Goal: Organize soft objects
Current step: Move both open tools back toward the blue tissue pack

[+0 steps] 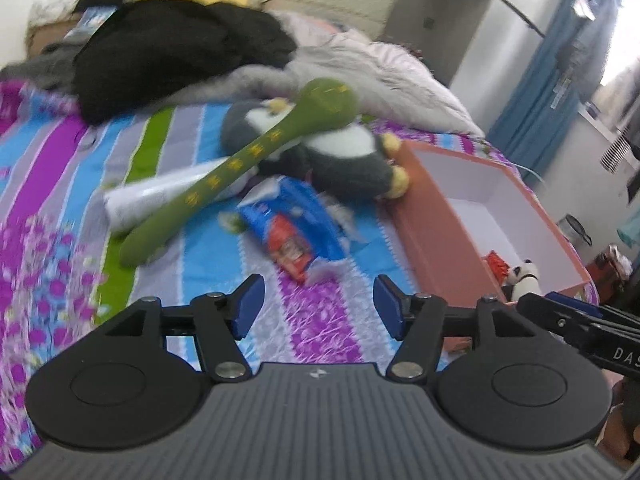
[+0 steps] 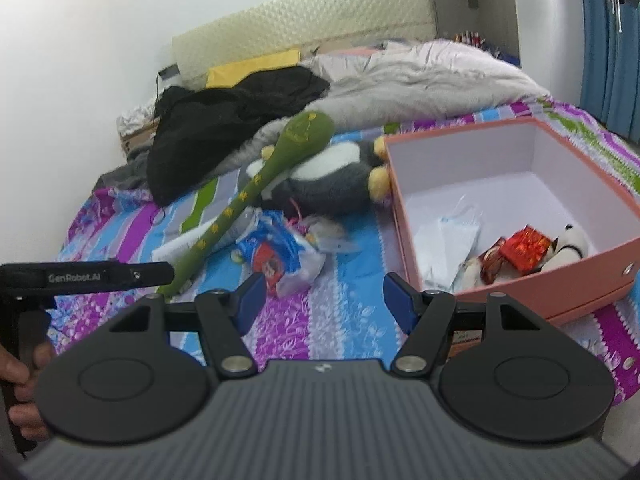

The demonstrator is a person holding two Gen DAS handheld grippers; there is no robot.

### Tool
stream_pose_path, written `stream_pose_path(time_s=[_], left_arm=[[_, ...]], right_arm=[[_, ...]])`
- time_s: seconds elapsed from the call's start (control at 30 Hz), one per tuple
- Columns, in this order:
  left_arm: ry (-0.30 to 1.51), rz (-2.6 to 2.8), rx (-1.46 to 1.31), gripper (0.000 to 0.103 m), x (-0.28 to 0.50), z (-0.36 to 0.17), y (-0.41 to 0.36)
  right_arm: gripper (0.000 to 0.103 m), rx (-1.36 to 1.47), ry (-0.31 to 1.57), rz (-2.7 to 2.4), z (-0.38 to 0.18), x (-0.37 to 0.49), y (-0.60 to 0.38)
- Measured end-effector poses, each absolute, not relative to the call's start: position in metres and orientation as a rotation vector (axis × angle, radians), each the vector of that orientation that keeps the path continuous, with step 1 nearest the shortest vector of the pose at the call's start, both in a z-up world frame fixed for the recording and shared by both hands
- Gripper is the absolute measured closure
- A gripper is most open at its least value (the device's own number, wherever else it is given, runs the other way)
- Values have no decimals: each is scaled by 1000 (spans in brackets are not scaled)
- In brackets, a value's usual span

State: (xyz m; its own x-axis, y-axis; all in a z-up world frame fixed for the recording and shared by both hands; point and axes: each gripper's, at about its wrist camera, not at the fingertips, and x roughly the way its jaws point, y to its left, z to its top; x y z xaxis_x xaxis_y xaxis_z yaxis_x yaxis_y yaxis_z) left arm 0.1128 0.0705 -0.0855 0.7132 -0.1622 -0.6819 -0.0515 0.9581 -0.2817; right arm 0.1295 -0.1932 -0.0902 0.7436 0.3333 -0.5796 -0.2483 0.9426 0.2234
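A long green plush club (image 1: 240, 160) (image 2: 256, 188) lies on the striped bedspread, leaning over a grey and white penguin plush (image 1: 344, 156) (image 2: 332, 180). A blue and red packet (image 1: 296, 228) (image 2: 272, 256) lies in front of them. A pink open box (image 1: 436, 232) (image 2: 404, 216) stands to the right; it holds a small panda plush (image 1: 522, 276) (image 2: 572, 244), a red packet (image 2: 524, 248) and white masks (image 2: 448, 236). My left gripper (image 1: 319, 306) is open and empty above the bedspread. My right gripper (image 2: 323, 304) is open and empty, near the box's front left corner.
A black garment (image 1: 176, 52) (image 2: 224, 120) and a grey-white duvet (image 1: 380, 76) (image 2: 420, 80) are piled at the head of the bed. A white tube-like pack (image 1: 160, 196) lies under the club. Blue curtains (image 1: 536, 80) hang on the right.
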Motion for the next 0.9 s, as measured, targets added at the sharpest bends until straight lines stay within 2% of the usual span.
stream_pose_path(time_s=[0.23,0.63,0.7,0.9], left_arm=[[785,-41,-340,37,129,-116,85],[789,-65,-461,37,195,-174,94],[776,-73,-525,37,207,-181,100],[763,-103,-686,37,247,-197,112]], right_arm=[[36,114,707,353,-106,157,-172],[37,33,779,345,-152,254,-126],[44,5,785,341,-157,260,-121],[52,-56,796,318,-179,293,-111]])
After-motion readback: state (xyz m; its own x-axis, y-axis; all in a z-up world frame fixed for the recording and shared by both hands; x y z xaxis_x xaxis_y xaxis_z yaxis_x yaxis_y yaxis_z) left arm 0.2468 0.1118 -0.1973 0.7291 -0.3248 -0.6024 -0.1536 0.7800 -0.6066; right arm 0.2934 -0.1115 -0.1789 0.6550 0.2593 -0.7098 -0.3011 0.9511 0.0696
